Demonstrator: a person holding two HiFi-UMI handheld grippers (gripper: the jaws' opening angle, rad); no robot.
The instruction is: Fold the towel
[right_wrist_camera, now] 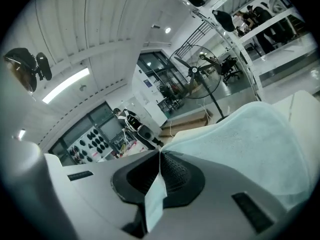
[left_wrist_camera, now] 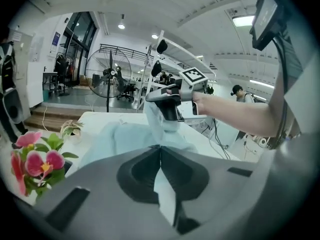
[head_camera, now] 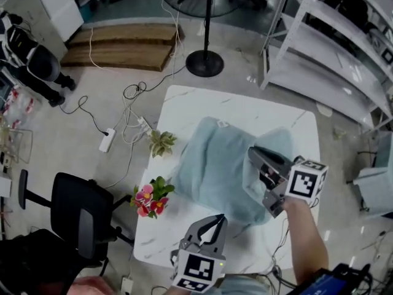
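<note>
Blocking the head view, the right gripper point(head_camera: 253, 153) and its marker cube cover the near right part of the pale blue terry towel point(head_camera: 215, 165). The hand behind the left gripper point(head_camera: 217, 217) is cut off at the bottom edge. Each gripper's jaws are pinched tight on a thin fold of towel. The towel lies rumpled on the white marble-patterned table point(head_camera: 184, 103), with its right side lifted into a peak.
</note>
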